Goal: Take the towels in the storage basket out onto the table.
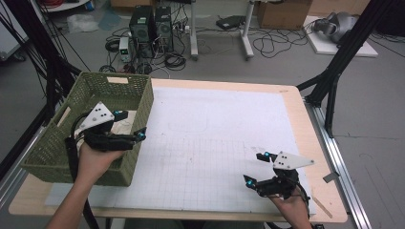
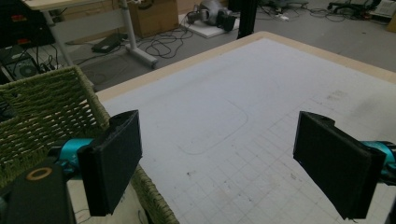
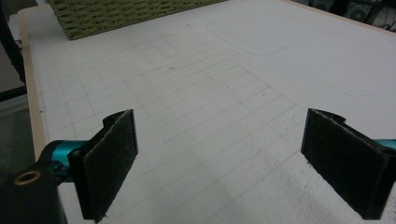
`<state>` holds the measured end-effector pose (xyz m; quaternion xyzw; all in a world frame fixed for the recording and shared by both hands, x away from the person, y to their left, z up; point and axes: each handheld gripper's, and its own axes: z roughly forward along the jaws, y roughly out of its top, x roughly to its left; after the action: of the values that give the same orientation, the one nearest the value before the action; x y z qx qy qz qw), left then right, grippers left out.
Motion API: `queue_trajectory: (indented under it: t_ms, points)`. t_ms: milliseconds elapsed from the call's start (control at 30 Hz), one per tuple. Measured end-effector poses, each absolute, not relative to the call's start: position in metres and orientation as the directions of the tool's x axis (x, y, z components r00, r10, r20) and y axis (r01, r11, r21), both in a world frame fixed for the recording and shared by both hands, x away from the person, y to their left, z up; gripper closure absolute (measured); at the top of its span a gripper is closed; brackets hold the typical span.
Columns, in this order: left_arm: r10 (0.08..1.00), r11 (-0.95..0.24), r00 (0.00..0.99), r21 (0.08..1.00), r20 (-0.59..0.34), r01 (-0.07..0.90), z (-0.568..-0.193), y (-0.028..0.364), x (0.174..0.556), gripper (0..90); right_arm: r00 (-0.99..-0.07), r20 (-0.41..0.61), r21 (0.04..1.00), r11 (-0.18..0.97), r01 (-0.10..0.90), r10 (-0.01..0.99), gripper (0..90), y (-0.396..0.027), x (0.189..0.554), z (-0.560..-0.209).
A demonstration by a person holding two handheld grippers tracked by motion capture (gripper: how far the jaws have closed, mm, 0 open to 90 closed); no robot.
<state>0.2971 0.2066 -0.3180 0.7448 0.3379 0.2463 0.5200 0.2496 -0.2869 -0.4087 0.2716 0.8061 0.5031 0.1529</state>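
A green woven basket (image 1: 47,157) stands on the left part of the table; its weave also shows in the left gripper view (image 2: 42,112) and at the far end of the right gripper view (image 3: 116,16). My left gripper (image 1: 130,125) hovers over the basket's right wall, open, with nothing between its black pads (image 2: 224,163). One jaw is above the basket's inside, the other above the mat. My right gripper (image 1: 254,168) is held low over the white grid mat (image 1: 215,138) near the front right corner, open and empty (image 3: 229,168).
The mat covers most of the wooden table (image 1: 305,138). Black frame posts (image 1: 334,71) stand at the table's right and left sides. On the floor behind are computer towers (image 1: 150,28), cables and cardboard boxes.
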Motion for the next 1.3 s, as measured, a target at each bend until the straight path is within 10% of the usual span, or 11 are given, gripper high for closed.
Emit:
queue_trajectory:
  t_ms: [1300]
  points:
    - [0.799, -0.217, 0.601, 0.943, 0.023, 0.253, -0.322, 0.245, 0.311, 16.1, -0.805, 0.027, 0.893, 0.347, 0.285, 0.592, 10.1, -0.287, 0.25, -0.409]
